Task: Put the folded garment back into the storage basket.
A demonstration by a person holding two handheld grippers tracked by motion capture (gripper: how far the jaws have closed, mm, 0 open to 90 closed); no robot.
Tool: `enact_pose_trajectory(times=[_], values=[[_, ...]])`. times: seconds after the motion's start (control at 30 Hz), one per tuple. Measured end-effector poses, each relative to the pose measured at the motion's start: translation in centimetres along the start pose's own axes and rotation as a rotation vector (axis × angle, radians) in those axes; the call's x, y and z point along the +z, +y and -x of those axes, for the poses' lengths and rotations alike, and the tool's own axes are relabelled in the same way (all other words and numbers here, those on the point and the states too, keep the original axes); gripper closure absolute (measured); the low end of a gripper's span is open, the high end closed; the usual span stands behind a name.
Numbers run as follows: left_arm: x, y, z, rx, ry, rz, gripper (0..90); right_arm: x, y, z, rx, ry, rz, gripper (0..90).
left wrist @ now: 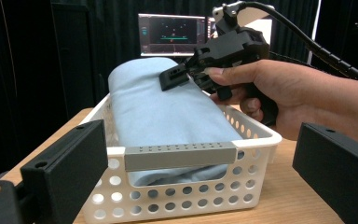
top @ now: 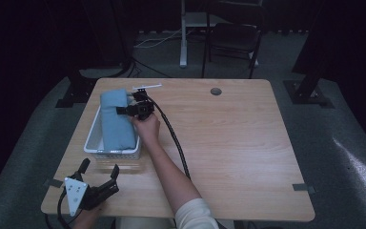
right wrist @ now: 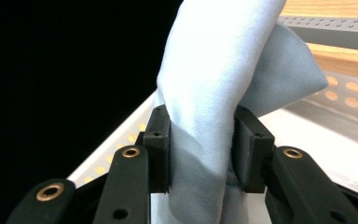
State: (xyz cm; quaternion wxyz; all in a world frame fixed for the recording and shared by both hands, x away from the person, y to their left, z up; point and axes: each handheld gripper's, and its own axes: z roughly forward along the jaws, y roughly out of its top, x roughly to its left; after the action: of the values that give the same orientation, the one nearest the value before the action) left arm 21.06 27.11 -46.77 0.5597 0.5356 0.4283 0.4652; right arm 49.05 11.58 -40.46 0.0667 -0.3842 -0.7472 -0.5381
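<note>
light blue cloth [top: 116, 121] folded, bulging over white basket [top: 93, 141]; right hand-held gripper [right wrist: 201, 140] pinching fold.

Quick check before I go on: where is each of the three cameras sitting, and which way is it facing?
High view: above the person's side, looking forward and down on the table; both forearms enter from below.
Left gripper view: rides the left gripper, facing the white basket; its open jaws frame the right hand.
Right gripper view: rides the right gripper, facing into the basket, jaws shut on the blue cloth.
Shared: the high view and the left gripper view both show basket, cloth and right gripper.
</note>
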Motion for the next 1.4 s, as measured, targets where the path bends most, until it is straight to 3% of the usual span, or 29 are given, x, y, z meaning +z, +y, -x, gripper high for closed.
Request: enact_pose_trajectory(times=[0.17,0.37,0.5,0.6,0.67,0.73,0.8,0.97,1.13,1.2,1.4], values=[[0.0,0.0,0.0,0.000,0.001,0.000,4.4,0.3,0.0,-0.5,-0.052,-0.050,-0.027,62.4],[0.0,0.0,0.0,0.001,0.003,-0.001,4.4,0.2,0.2,-0.6,-0.057,-0.062,-0.050,58.8],[0.0,0.0,0.0,0.001,0.003,-0.001,4.4,0.2,0.2,-1.0,-0.090,-0.113,-0.061,56.2],[0.0,0.0,0.0,0.001,0.005,-0.001,4.4,0.2,0.1,-1.1,-0.120,-0.093,-0.061,51.4],[0.0,0.0,0.0,0.002,0.005,-0.002,4.4,0.0,0.2,-1.2,-0.143,-0.113,-0.068,51.3],[0.0,0.0,0.0,0.002,0.006,-0.003,4.4,-0.4,0.3,-1.1,-0.129,-0.080,-0.053,51.4],[0.0,0.0,0.0,0.002,0.006,-0.003,4.4,-0.8,0.5,-1.2,-0.134,-0.099,-0.048,51.3],[0.0,0.0,0.0,0.002,0.008,-0.004,4.4,-1.2,0.4,-1.2,-0.140,-0.084,-0.056,51.9],[0.0,0.0,0.0,0.002,0.009,-0.005,4.4,-1.7,0.4,-1.3,-0.140,-0.113,-0.051,51.4],[0.0,0.0,0.0,0.002,0.009,-0.005,4.4,-1.9,0.4,-1.1,-0.131,-0.090,-0.043,50.0],[0.0,0.0,0.0,0.003,0.009,-0.005,4.4,-2.2,0.3,-1.2,-0.132,-0.097,-0.024,47.3]])
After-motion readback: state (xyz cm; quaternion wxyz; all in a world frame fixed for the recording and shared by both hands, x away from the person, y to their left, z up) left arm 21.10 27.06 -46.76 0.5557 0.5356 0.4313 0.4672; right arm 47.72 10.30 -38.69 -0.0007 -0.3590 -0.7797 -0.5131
